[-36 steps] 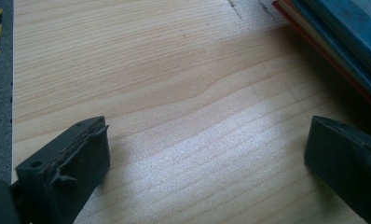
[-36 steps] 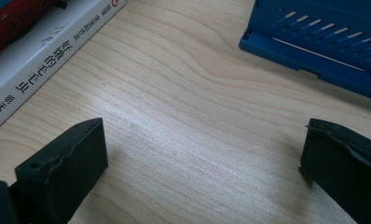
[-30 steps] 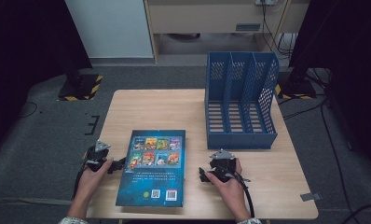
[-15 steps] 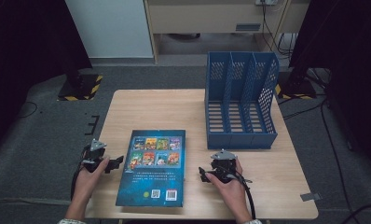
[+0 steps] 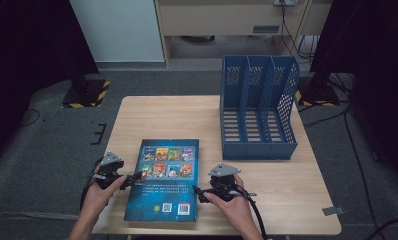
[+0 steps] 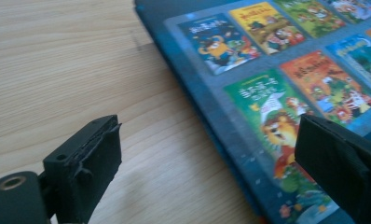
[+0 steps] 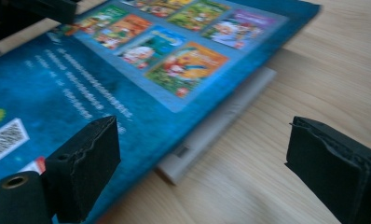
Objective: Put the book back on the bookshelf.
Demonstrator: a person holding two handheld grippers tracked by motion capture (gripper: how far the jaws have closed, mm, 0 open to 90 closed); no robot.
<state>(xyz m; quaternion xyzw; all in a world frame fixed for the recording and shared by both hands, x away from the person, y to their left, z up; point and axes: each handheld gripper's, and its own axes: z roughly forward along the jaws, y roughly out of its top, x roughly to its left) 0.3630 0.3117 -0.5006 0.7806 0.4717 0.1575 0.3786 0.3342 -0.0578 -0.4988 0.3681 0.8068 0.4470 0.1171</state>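
The high view is looking forward and down from above the person's side, taking in the whole table (image 5: 287, 200), the rack (image 5: 257, 110) and the floor beyond. The left gripper view is riding low and close, looking along its 2 jaws at the book (image 6: 286, 79) and its left edge. The right gripper view is sitting equally near, facing the book's right edge. All 3 views are sharing the book's cover and the wood beside it.
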